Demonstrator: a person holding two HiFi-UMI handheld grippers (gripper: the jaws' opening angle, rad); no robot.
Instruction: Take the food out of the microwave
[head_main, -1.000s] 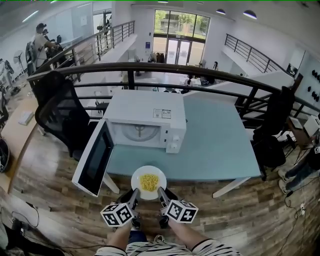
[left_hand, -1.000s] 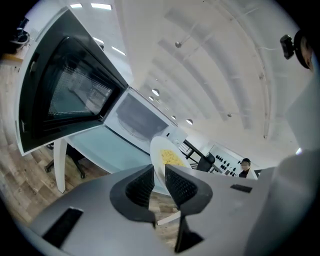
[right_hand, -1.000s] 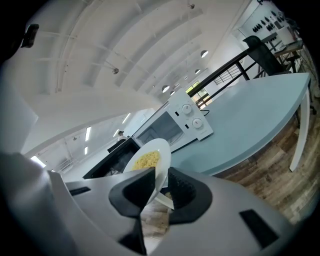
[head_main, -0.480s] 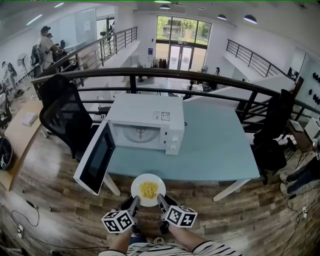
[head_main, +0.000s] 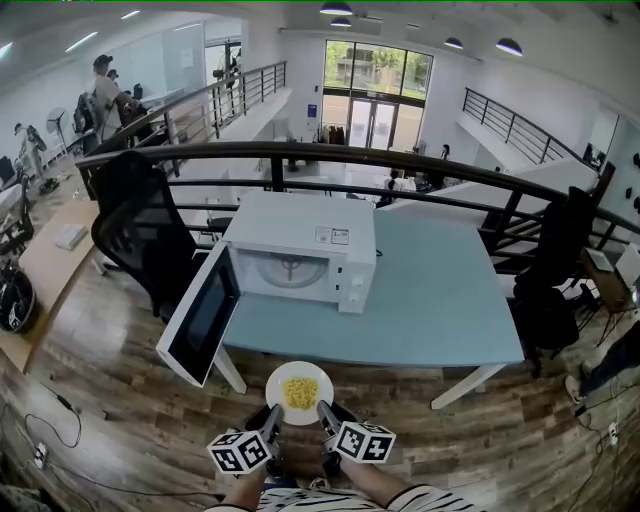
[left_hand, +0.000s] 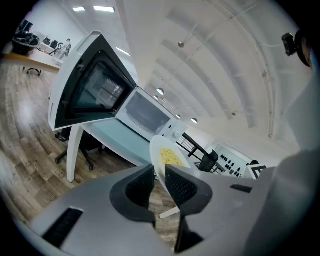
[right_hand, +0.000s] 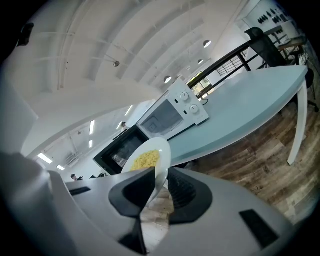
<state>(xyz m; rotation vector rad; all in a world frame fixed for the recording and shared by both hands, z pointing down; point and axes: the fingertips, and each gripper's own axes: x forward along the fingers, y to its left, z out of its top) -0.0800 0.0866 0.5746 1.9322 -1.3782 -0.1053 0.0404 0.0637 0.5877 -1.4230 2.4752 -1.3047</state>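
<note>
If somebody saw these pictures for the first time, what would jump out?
A white plate of yellow food, pinched at its near rim by the left tool and the right tool, hangs over the wood floor, just off the blue table. Behind it the white microwave sits on that table, door swung wide open.

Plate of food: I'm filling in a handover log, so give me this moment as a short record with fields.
plate: white, round, gripped at its near rim from both sides, clear of the table, over the wooden floor
food: yellow heap in the plate's middle
left gripper: shut on the plate's rim
right gripper: shut on the plate's rim
microwave: on the table, door swung open, turntable bare
</note>
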